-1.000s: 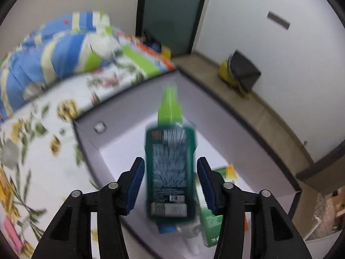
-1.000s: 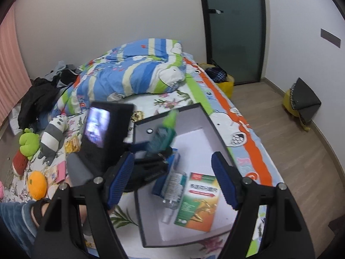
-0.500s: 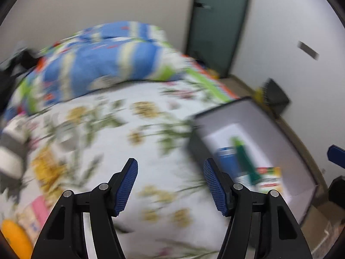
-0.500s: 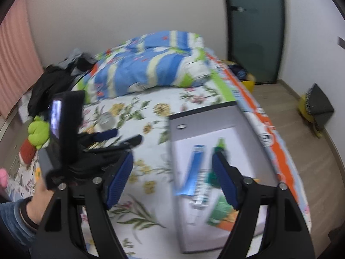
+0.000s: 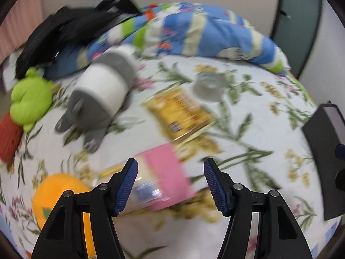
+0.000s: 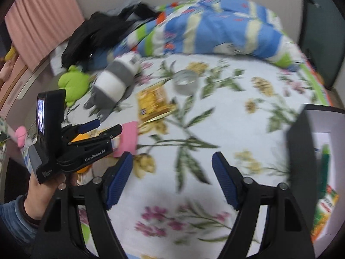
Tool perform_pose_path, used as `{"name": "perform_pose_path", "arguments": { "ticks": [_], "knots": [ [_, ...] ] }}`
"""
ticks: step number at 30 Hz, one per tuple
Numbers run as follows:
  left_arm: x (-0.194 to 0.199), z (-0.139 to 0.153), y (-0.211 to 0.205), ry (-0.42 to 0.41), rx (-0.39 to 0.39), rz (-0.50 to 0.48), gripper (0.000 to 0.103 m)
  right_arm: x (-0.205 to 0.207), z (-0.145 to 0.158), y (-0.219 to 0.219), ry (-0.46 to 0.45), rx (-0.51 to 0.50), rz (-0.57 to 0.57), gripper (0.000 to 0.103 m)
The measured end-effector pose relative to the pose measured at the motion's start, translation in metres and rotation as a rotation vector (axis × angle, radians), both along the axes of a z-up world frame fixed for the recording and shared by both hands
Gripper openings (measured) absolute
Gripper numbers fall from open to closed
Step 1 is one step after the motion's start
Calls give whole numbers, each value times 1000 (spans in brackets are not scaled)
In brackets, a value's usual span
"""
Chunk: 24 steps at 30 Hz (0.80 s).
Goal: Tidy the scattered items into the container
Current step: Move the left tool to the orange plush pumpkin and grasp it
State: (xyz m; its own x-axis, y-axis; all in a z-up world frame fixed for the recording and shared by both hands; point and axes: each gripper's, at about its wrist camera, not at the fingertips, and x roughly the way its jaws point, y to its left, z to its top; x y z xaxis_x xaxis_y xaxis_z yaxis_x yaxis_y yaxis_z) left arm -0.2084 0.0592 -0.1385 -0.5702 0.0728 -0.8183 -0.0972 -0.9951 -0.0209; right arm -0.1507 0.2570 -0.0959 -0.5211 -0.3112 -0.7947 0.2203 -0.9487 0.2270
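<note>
My left gripper (image 5: 170,186) is open and empty, just above a pink-and-clear packet (image 5: 160,180) on the floral bedsheet. It also shows in the right wrist view (image 6: 101,129), over the same packet (image 6: 127,139). My right gripper (image 6: 172,181) is open and empty over bare sheet. The grey box (image 6: 299,149) stands at the right and holds a green spray bottle (image 6: 324,161) and an orange-green carton (image 6: 325,207). A yellow packet (image 5: 180,113), a grey tape roll (image 5: 208,85), a grey-white plush (image 5: 101,90), a green plush (image 5: 30,99) and an orange plush (image 5: 60,196) lie scattered.
A blue striped duvet (image 5: 204,30) and black clothes (image 5: 69,28) are heaped at the far side of the bed. A red plush (image 5: 8,138) lies at the left edge. Pink curtains (image 6: 43,21) hang at the left, a dark door (image 5: 299,17) at the right.
My left gripper let go of the green spray bottle into the box and swung left across the bed to the pink packet. My right gripper also turned left, away from the box.
</note>
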Motion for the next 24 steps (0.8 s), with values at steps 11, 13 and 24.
{"name": "perform_pose_path", "arguments": {
  "ticks": [11, 13, 24],
  "knots": [
    [19, -47, -55, -10, -46, 56, 64, -14, -35, -64, -69, -20, 62, 76],
    [19, -53, -64, -8, -54, 51, 64, -15, -37, -67, -73, -21, 62, 76],
    [70, 9, -101, 124, -49, 38, 68, -2, -30, -94, -61, -57, 81, 79]
  ]
}}
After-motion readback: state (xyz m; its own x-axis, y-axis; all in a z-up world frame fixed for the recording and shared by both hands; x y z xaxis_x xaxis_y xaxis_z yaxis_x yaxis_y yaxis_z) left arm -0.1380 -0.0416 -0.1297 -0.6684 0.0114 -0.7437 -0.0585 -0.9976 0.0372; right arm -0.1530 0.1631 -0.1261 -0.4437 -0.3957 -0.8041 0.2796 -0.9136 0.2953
